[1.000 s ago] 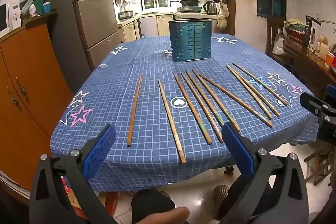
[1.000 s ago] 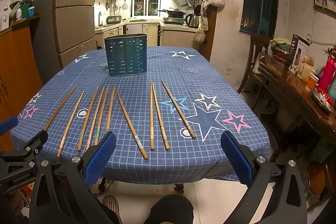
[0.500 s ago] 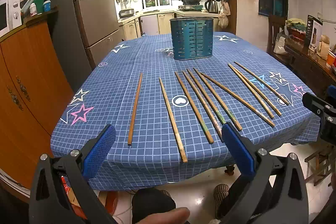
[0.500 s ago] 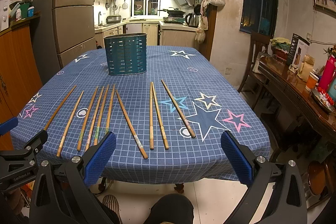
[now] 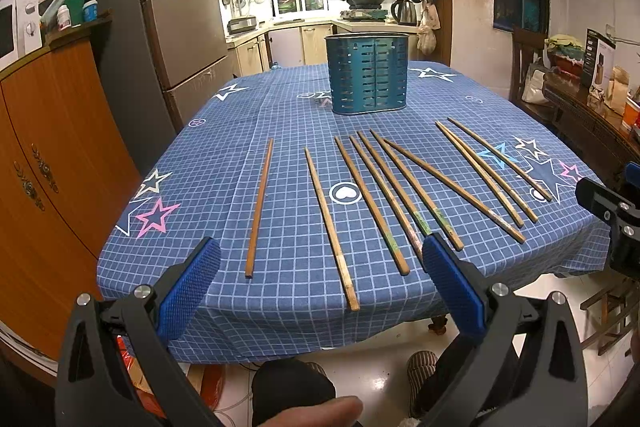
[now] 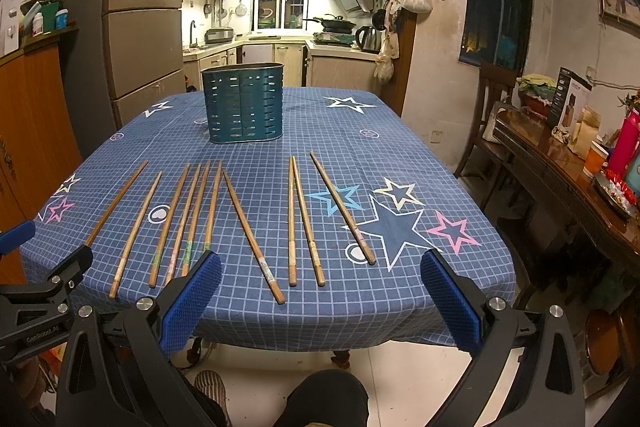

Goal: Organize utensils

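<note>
Several wooden chopsticks point(image 5: 374, 201) lie side by side across the near half of a blue star-patterned tablecloth point(image 5: 224, 219). They also show in the right wrist view point(image 6: 252, 231). A teal slotted metal utensil holder point(image 5: 367, 73) stands upright behind them, also in the right wrist view point(image 6: 243, 105). My left gripper point(image 5: 320, 285) is open and empty, just short of the table's near edge. My right gripper point(image 6: 320, 293) is open and empty at the near edge too. Each gripper shows at the edge of the other's view.
A wooden cabinet point(image 5: 52, 155) stands left of the table and a fridge point(image 5: 184, 23) behind it. A wooden side table point(image 6: 568, 179) with boxes and bottles stands to the right. A chair point(image 6: 494, 99) is at the far right corner. The person's slippered feet are below.
Both grippers have crept slightly forward and up toward the table. The chopsticks and holder have not moved, and both grippers stay open.
</note>
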Available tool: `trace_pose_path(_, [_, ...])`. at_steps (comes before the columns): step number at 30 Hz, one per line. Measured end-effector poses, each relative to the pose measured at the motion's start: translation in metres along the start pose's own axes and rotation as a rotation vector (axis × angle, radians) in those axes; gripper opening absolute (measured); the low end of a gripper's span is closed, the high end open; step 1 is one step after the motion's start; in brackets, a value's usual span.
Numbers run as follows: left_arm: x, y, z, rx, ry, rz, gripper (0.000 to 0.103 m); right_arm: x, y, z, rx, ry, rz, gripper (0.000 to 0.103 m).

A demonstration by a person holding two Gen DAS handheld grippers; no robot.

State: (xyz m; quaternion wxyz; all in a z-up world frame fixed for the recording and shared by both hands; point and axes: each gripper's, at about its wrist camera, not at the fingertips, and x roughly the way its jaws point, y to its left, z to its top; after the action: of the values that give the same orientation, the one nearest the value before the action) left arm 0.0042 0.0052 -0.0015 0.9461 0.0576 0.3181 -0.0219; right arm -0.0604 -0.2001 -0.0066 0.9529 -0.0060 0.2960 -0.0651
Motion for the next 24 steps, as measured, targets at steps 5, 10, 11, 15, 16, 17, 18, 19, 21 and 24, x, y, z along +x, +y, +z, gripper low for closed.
trace_pose_path(5, [0.0001, 0.0002, -0.0001, 0.0, 0.0, -0.001, 0.097, 0.0002, 0.0005, 0.0011, -0.003, 0.001, 0.002, 0.1])
trace_pose_path(10, [-0.0001, 0.0003, -0.0002, 0.0, 0.0, 0.0, 0.097, 0.0002, 0.0009, 0.0009, -0.003, 0.0, 0.001, 0.1])
trace_pose_path(11, [0.0001, 0.0002, -0.0003, 0.0, 0.0, 0.0, 0.097, 0.0003, 0.0009, 0.0009, -0.003, 0.0, 0.001, 0.1])
trace_pose_path(15, [0.0002, 0.0003, -0.0003, 0.0, 0.002, -0.001, 0.097, 0.0003, 0.0011, 0.0008, -0.003, 0.001, 0.001, 0.1])
trace_pose_path(16, [0.0011, 0.001, -0.0005, 0.0, 0.003, -0.001, 0.097, 0.0004, 0.0011, 0.0008, -0.003, 0.001, 0.0, 0.1])
trace_pose_path(17, [0.002, 0.002, -0.0008, 0.0, 0.004, -0.001, 0.097, 0.0004, 0.0014, 0.001, -0.004, 0.001, 0.001, 0.1])
trace_pose_path(18, [0.0023, 0.0025, -0.001, 0.0, 0.004, -0.002, 0.097, 0.0005, 0.0016, 0.0011, -0.004, 0.001, 0.001, 0.1])
trace_pose_path(19, [0.0024, 0.0027, -0.001, 0.0, 0.004, -0.003, 0.097, 0.0005, 0.0016, 0.0012, -0.003, 0.001, 0.001, 0.1])
trace_pose_path(21, [0.0026, 0.0033, -0.0014, -0.001, 0.003, -0.004, 0.097, 0.0005, 0.0017, 0.0013, -0.003, 0.001, 0.001, 0.1])
trace_pose_path(24, [0.0036, 0.0045, -0.0025, -0.001, 0.002, -0.003, 0.097, 0.0004, 0.0015, 0.0014, -0.004, 0.002, 0.001, 0.1])
